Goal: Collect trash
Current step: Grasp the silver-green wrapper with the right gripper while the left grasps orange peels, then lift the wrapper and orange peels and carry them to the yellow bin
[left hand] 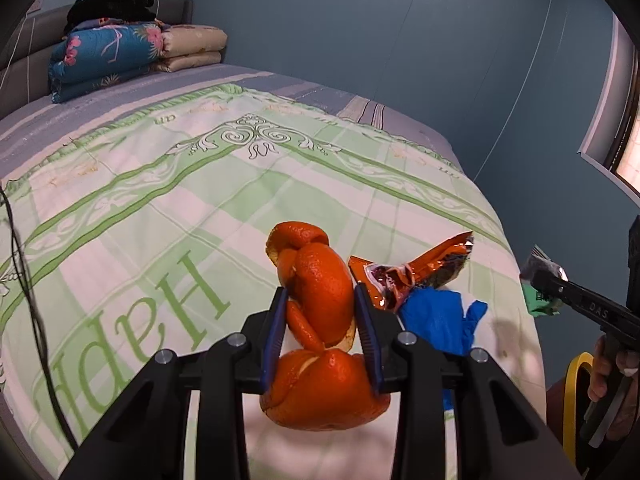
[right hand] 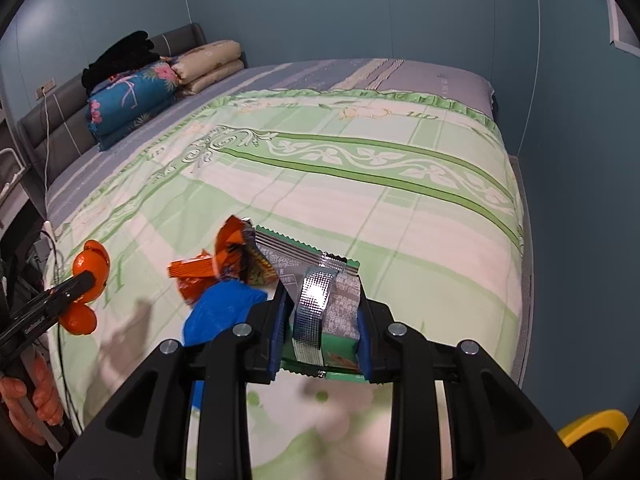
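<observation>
My left gripper point(left hand: 321, 296) is shut on a curled orange peel point(left hand: 320, 300), held above the green-and-white bedspread point(left hand: 160, 208). In the right wrist view the same peel point(right hand: 86, 264) hangs at the far left in that gripper. My right gripper point(right hand: 322, 302) is shut on a green-and-silver snack wrapper point(right hand: 320, 304), also lifted off the bed. That wrapper point(left hand: 540, 300) shows at the right edge of the left wrist view. On the bed between them lie a crumpled orange foil wrapper point(left hand: 416, 272) point(right hand: 224, 260) and a blue glove point(left hand: 440, 320) point(right hand: 224, 308).
Folded quilts point(left hand: 112, 56) and a black garment point(left hand: 116, 0) are stacked by the grey headboard point(right hand: 52, 132). A yellow-rimmed bin point(right hand: 588, 428) stands at the bed's near right corner. A black cable point(left hand: 24, 264) runs along the left side. Blue walls enclose the bed.
</observation>
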A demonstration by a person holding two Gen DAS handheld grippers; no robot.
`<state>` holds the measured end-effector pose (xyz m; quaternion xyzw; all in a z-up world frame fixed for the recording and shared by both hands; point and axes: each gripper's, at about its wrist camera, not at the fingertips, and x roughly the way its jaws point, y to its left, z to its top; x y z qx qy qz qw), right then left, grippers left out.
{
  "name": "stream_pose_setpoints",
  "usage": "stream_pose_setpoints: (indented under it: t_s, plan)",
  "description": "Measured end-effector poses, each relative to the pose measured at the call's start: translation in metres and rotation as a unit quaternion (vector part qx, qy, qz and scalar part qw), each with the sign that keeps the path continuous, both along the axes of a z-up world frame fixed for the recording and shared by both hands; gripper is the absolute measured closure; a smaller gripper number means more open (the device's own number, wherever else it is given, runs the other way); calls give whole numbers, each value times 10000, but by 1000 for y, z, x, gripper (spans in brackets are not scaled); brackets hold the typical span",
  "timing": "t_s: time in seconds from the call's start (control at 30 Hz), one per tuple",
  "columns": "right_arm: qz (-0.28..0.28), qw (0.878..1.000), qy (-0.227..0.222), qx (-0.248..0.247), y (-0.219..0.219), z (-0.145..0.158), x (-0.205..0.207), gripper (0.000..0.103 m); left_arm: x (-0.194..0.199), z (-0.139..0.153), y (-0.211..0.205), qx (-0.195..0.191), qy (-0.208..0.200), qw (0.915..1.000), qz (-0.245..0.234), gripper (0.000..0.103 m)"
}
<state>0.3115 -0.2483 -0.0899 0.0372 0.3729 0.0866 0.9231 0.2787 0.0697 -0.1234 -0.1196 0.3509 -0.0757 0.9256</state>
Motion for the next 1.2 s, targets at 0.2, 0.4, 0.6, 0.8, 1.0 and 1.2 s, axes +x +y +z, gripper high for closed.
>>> stream_pose_setpoints:
  t_s: [0.2, 0.4, 0.6, 0.8, 1.0, 1.2]
  plan:
    - [68, 9997, -158, 185, -2, 15, -31, 75, -21, 14, -4, 6, -156, 9999, -14, 71]
    - [86, 9990, -360, 268, -9, 30, -60, 75, -40, 32, -20, 97, -290, 9995, -95, 71]
    - [-30, 9979, -523, 373, -29, 41, -84, 75, -61, 48, -51, 158, -445, 9982, -358, 71]
    - [-245, 9955, -779, 484, -60, 52, -112, 75, -79, 67, -89, 220, -670, 9955, -641, 71]
    - [-501, 9917, -1004, 628, -91, 60, -135, 75, -93, 87, -121, 217, -862, 9920, -898, 71]
    - [-668, 9875, -1259, 669, -113, 69, -159, 75, -104, 102, -153, 217, -1012, 9879, -1159, 71]
